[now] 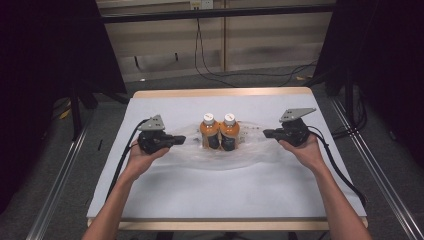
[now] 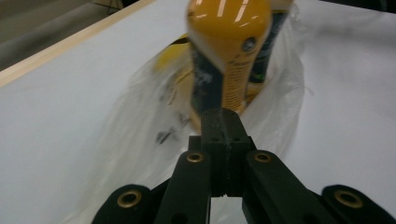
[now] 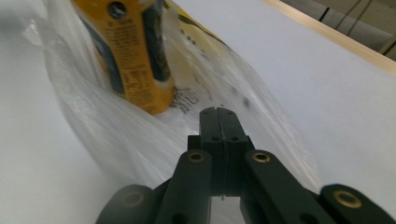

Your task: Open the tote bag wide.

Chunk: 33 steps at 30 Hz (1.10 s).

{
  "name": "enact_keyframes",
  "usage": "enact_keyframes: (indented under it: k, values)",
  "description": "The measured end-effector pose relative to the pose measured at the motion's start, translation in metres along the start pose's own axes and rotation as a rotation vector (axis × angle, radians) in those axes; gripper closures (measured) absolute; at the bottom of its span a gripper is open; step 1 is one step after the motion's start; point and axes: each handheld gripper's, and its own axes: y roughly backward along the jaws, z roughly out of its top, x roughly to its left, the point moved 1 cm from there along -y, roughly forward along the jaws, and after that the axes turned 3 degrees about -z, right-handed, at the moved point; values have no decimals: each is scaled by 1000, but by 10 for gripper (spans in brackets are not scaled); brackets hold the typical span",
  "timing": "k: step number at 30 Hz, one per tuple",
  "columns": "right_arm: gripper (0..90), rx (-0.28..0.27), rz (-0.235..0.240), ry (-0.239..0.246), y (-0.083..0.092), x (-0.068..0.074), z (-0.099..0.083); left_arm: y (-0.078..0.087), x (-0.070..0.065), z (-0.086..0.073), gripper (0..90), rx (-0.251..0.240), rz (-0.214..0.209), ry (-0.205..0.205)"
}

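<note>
Two orange bottles with white caps stand side by side inside a clear plastic bag spread on the white table. My left gripper is at the bag's left end. In the left gripper view it is shut on the bag's film, with a bottle just ahead. My right gripper is at the bag's right end. In the right gripper view it is shut on the bag, and a bottle stands ahead to the left.
The white sheet covers a wooden table with its far edge behind the bottles. Metal rails run along both sides on the grey floor. Black cables lie beyond the table, with dark curtains at either side.
</note>
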Motion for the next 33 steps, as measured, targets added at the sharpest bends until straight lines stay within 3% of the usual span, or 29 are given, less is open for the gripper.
enact_keyframes:
  k: [3,8,13,17,21,23,25,29,32,33]
  values:
    - [900,-3,27,21,-7,10,8,-20,-10,4,900,24,-39,-18]
    - [900,-2,57,56,-15,23,17,-40,-20,9,900,64,-58,-40]
    - [900,17,70,67,-26,23,24,-51,-27,20,900,56,-59,-53]
    - [900,30,89,76,-40,24,30,-67,-35,30,900,59,-87,-77]
    - [900,85,87,84,-55,23,34,-84,-41,36,900,99,-71,-99]
    - [900,91,90,85,-59,22,36,-90,-43,36,900,119,-30,-117]
    - [900,90,87,72,-61,19,37,-95,-42,32,900,140,-33,-123]
    - [900,122,79,68,-69,14,38,-101,-39,22,900,169,-23,-92]
    - [900,129,98,67,-77,13,40,-104,-39,17,900,196,-25,-107]
    - [900,131,99,61,-79,13,41,-103,-39,16,900,227,-25,-134]
